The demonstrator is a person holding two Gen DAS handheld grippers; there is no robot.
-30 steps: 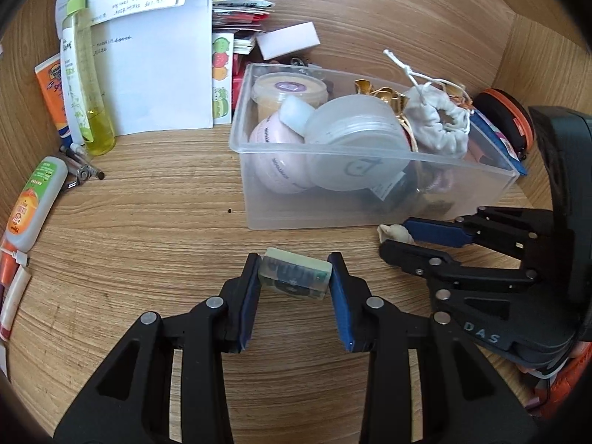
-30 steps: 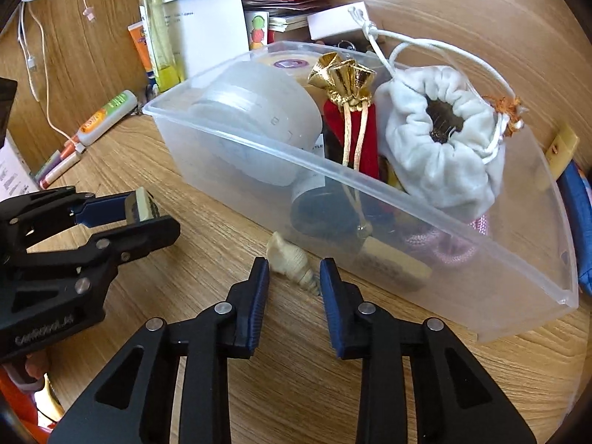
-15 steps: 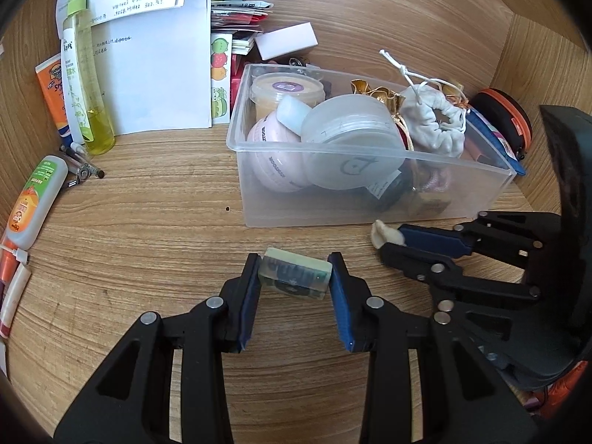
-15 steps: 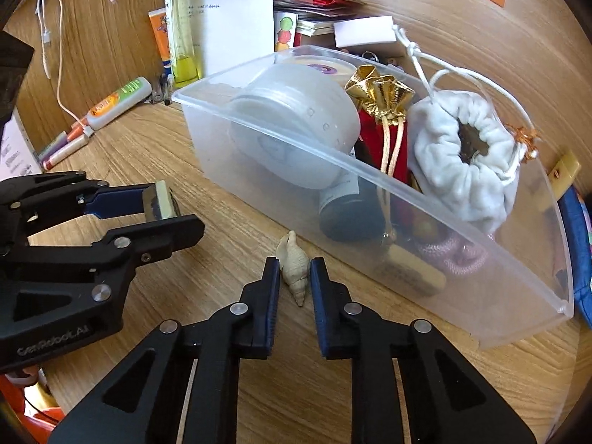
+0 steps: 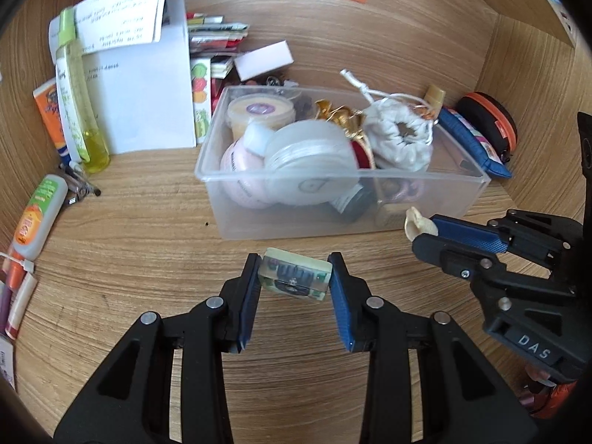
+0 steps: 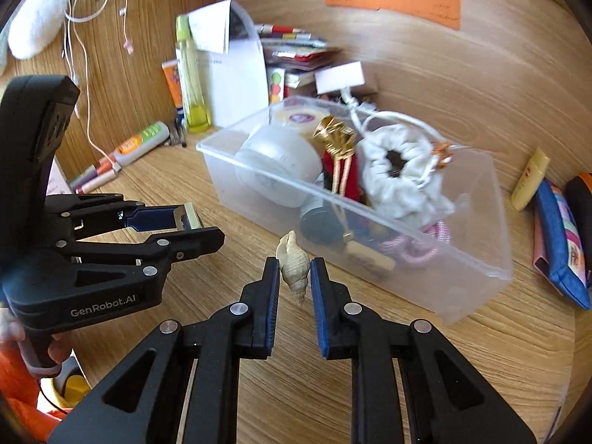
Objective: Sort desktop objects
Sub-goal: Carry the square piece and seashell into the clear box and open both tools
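Observation:
My left gripper (image 5: 294, 272) is shut on a small clear block with a dark and green inlay (image 5: 295, 273), held above the wooden desk in front of the clear plastic box (image 5: 281, 222). It also shows in the right wrist view (image 6: 190, 218). My right gripper (image 6: 294, 272) is shut on a beige spiral seashell (image 6: 292, 264), lifted off the desk near the box's front wall (image 6: 388, 248). The shell also shows in the left wrist view (image 5: 416, 224). The box holds jars, a white drawstring pouch (image 5: 401, 140), a gold-tied red bag and other small items.
A yellow spray bottle (image 5: 76, 92), an orange tube, papers and booklets stand at the back left. A glue bottle (image 5: 39, 214) and pens lie at the left. A blue pouch (image 6: 558, 244), a yellow tube (image 6: 529, 179) and a black-orange case (image 5: 488, 122) lie right of the box.
My right gripper closed on the seashell and lifted it off the desk. Both grippers rose and drew back from the box. The left gripper kept hold of the block.

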